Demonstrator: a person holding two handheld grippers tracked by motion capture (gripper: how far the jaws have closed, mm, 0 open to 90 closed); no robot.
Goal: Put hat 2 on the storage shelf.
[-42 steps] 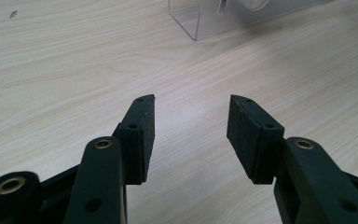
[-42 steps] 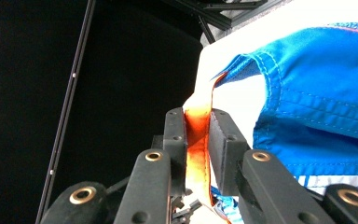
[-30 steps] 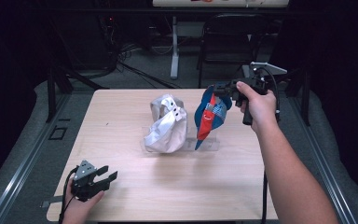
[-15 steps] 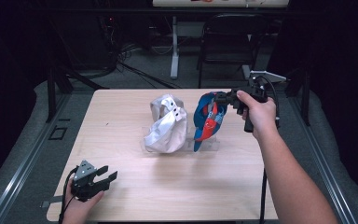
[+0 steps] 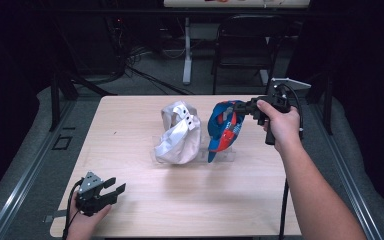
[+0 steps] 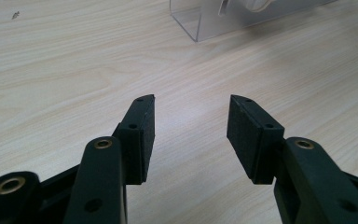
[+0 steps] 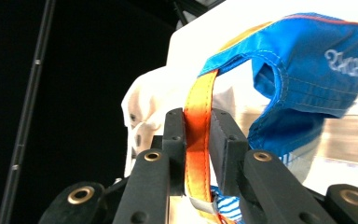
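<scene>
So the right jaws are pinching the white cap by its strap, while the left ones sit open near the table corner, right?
Not quite: the right gripper pinches the orange strap of the blue cap, not the white cap, as the right gripper view shows. The left gripper does sit open.

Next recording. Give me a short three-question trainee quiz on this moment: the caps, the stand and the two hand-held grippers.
1. What does the right hand-held gripper pinch on the blue cap?
2. True or false: the left hand-held gripper holds the white cap.
3. The clear stand sits: A) on the wooden table; B) on the floor; C) in the person's left hand.

Key:
1. The cap's orange strap, caught between the jaws.
2. False: its jaws stand open over bare wood near the table's front corner.
3. A.
</scene>
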